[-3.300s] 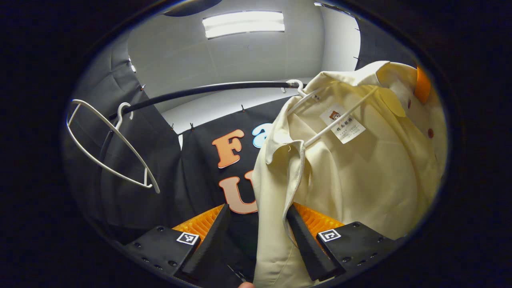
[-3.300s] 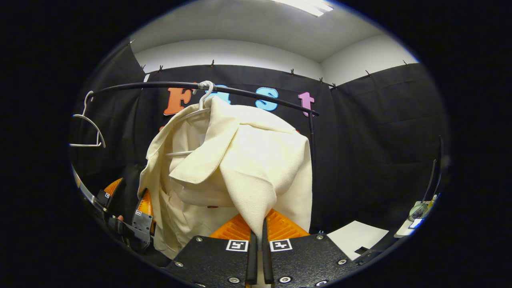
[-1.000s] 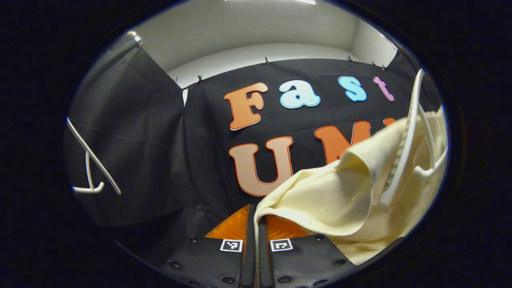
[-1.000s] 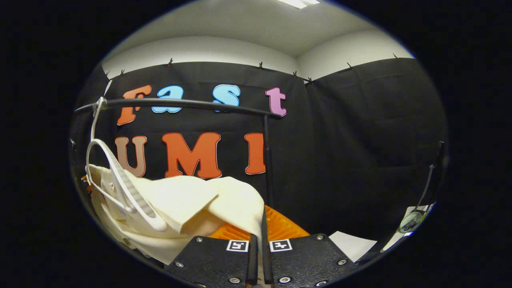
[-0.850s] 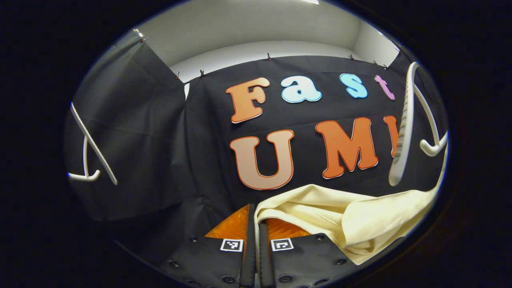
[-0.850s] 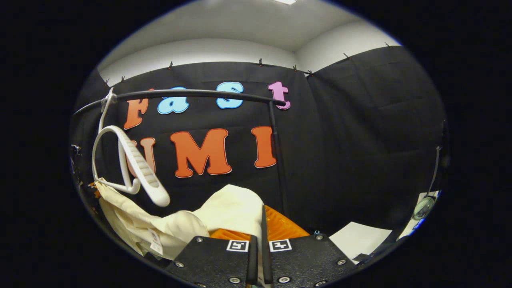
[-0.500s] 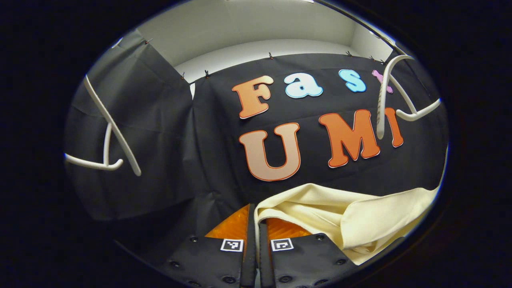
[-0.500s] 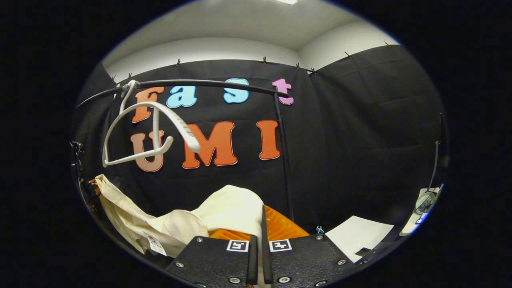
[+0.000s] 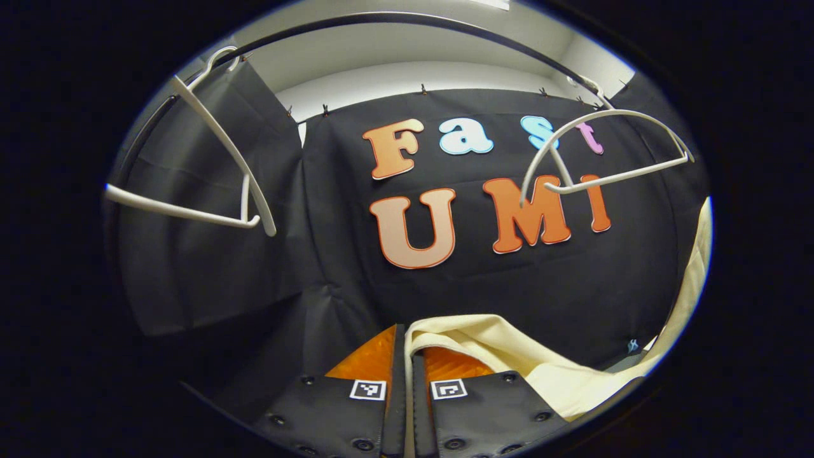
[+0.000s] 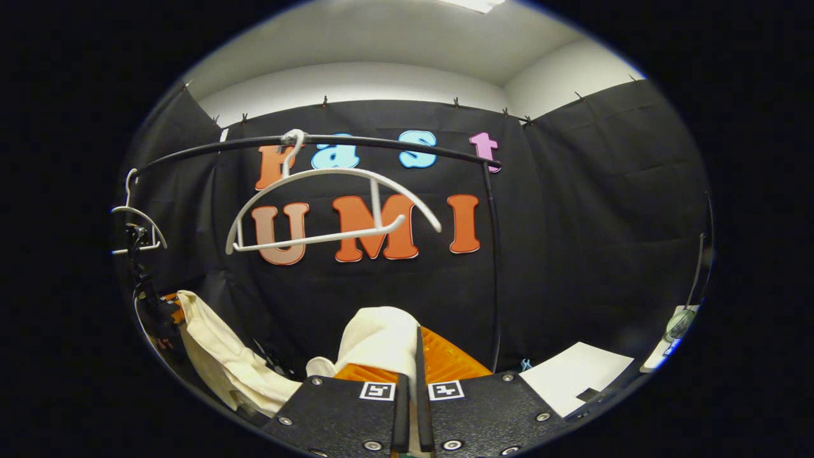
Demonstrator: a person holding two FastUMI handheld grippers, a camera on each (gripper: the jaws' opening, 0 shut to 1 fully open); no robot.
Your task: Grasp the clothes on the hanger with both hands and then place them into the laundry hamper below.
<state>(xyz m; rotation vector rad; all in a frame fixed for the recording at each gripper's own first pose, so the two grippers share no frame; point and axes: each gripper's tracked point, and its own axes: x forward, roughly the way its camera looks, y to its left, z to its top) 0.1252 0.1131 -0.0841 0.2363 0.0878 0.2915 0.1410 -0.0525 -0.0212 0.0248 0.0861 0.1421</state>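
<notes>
Left gripper [image 9: 407, 356]: bottom centre of the left gripper view; my two fingers are pressed together with a fold of the cream garment [image 9: 509, 350] pinched between them.

Right gripper [image 10: 410, 381]: bottom centre of the right gripper view; my fingers are likewise closed on cloth, a rounded bunch of the garment [image 10: 381, 340] rising just above and left of them.

Cream garment: off the hanger, held by both of my tools. In the left gripper view it runs from my fingers toward the lower right and up along the right edge of the frame. In the right gripper view it sags from my fingers down to the lower left, where a second mass of it [image 10: 219, 356] hangs — the far end meets the other gripper there, though that one is too dark to make out well.

Bare hanger [image 10: 331, 210]: white, hooked on the black rail [image 10: 394, 145], upper centre-left of the right gripper view; upper right of the left gripper view [image 9: 598, 159]. Nothing hangs on it.

Second hanger [image 9: 210, 172]: white, also bare, upper left of the left gripper view — tilted; at the far left edge of the right gripper view [image 10: 137, 219].

White sheet [image 10: 572, 375]: lower right of the right gripper view, lying flat.
</notes>
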